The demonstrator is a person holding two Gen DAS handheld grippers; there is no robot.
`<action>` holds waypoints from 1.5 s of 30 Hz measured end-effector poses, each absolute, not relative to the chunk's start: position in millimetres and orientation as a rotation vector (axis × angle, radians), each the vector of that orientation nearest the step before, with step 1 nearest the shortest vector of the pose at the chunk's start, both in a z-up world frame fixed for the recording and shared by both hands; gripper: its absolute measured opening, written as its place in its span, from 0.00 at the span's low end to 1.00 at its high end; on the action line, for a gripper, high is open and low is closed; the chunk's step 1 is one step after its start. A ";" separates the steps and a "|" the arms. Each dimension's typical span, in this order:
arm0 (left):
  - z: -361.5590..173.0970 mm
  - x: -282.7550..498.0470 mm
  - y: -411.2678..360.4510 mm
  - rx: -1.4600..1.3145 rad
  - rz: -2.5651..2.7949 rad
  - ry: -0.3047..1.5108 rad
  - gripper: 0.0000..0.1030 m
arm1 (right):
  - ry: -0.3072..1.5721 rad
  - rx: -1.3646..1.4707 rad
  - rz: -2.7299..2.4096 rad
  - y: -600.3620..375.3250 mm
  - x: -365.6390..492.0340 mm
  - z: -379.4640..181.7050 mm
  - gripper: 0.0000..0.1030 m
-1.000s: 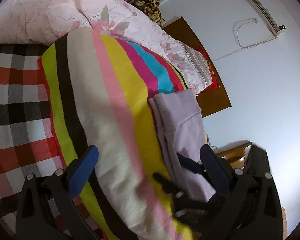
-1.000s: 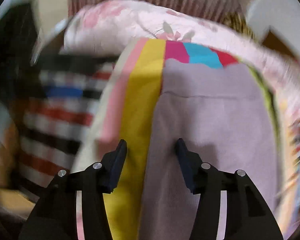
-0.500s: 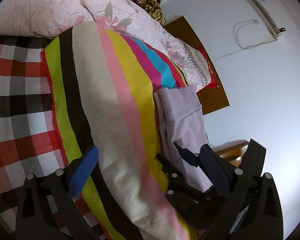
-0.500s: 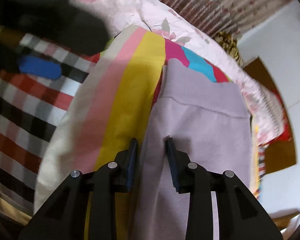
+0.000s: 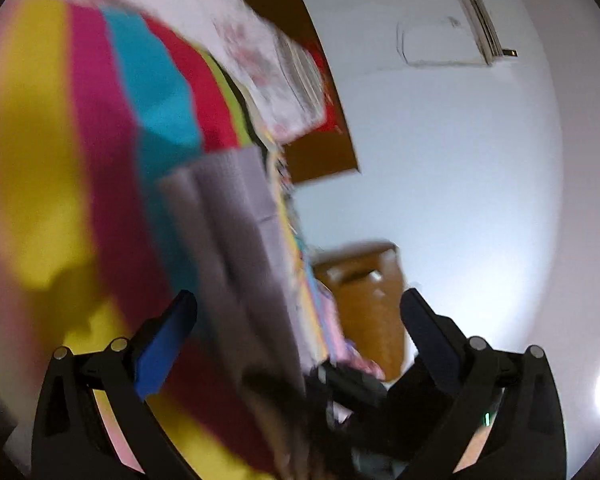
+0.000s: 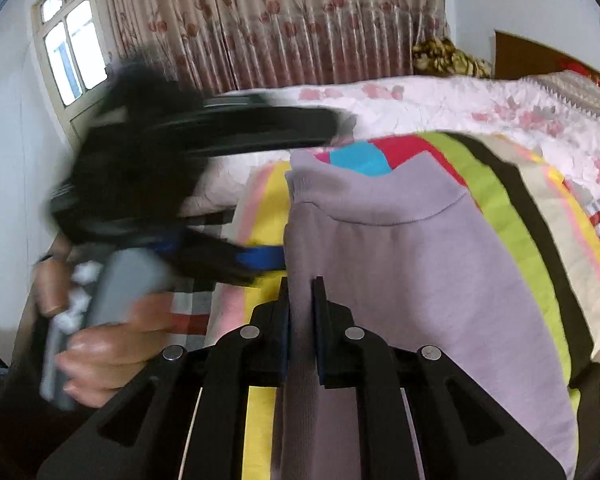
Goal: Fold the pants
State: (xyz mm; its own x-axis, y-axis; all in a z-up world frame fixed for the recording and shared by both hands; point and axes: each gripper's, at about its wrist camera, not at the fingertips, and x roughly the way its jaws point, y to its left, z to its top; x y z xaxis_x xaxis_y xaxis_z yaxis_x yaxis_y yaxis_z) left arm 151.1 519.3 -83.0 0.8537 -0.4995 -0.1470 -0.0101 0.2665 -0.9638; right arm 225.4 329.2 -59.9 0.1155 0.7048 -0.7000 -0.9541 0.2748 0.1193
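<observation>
Pants (image 6: 400,280) now pinched in right tool (image 6: 302,292)

Striped blanket (image 6: 512,216) on the bed carries lilac pants (image 6: 412,280)

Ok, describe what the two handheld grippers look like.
Left gripper: black angular linkage arms with silver rivets and flat bright-blue pads on the fingers. Right gripper: the same black frame, silver rivets, blue-edged pads. From the right wrist view, the left one has a grey handle. No sleeves or cables are visible.
</observation>
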 end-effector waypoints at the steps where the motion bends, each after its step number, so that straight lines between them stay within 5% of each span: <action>1: -86.6 164.3 519.7 -1.276 -0.355 0.496 0.98 | 0.721 -0.427 1.263 326.6 222.2 -58.1 0.11; 2: -90.3 181.8 519.2 -1.260 -0.363 0.534 0.97 | 0.711 -0.446 1.261 328.2 218.8 -56.3 0.14; 3: -91.6 191.8 517.8 -1.237 -0.369 0.559 0.84 | 0.720 -0.454 1.271 328.0 217.7 -54.8 0.18; 4: -92.5 198.9 517.3 -1.209 -0.343 0.587 0.50 | 0.737 -0.474 1.278 326.3 217.1 -51.3 0.27; 6: -97.0 206.5 516.2 -1.146 -0.272 0.668 0.17 | 0.719 -0.491 1.272 308.8 214.7 -36.7 0.51; 11: -94.1 190.1 516.6 -1.044 -0.233 0.636 0.16 | 0.755 -0.443 1.075 223.9 227.3 -16.4 0.55; 16: -66.3 184.7 511.8 -0.929 -0.215 0.584 0.16 | 0.847 -0.673 0.888 188.6 196.9 -69.1 0.57; 19: -58.1 185.1 512.1 -0.896 -0.198 0.596 0.16 | 0.877 -0.505 0.866 167.3 198.4 -79.9 0.62; 26: -9.3 177.4 487.3 -0.728 -0.137 0.593 0.16 | 0.875 -0.291 0.870 164.1 215.6 -53.6 0.64; 30: 27.6 172.4 460.6 -0.645 -0.098 0.582 0.16 | 0.913 -0.445 0.865 187.0 205.7 -79.0 0.71; 32: 57.4 163.9 429.2 -0.517 -0.051 0.565 0.16 | 0.962 -0.313 0.881 167.4 205.4 -63.3 0.71; 39: 142.0 120.3 262.9 -0.181 -0.093 0.466 0.18 | 0.692 0.081 0.695 -31.8 164.4 13.5 0.81; 45: 76.3 116.0 53.6 0.173 -0.243 0.642 0.32 | 0.591 0.317 0.344 -211.9 115.6 20.3 0.82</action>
State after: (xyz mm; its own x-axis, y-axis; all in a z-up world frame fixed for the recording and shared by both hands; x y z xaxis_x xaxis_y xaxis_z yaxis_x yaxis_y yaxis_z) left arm 116.0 53.6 76.3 0.7740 -0.1702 -0.6099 0.2769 0.9572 0.0844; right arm 115.6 -211.9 20.3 0.7772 0.4016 -0.4845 -0.2232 0.8957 0.3845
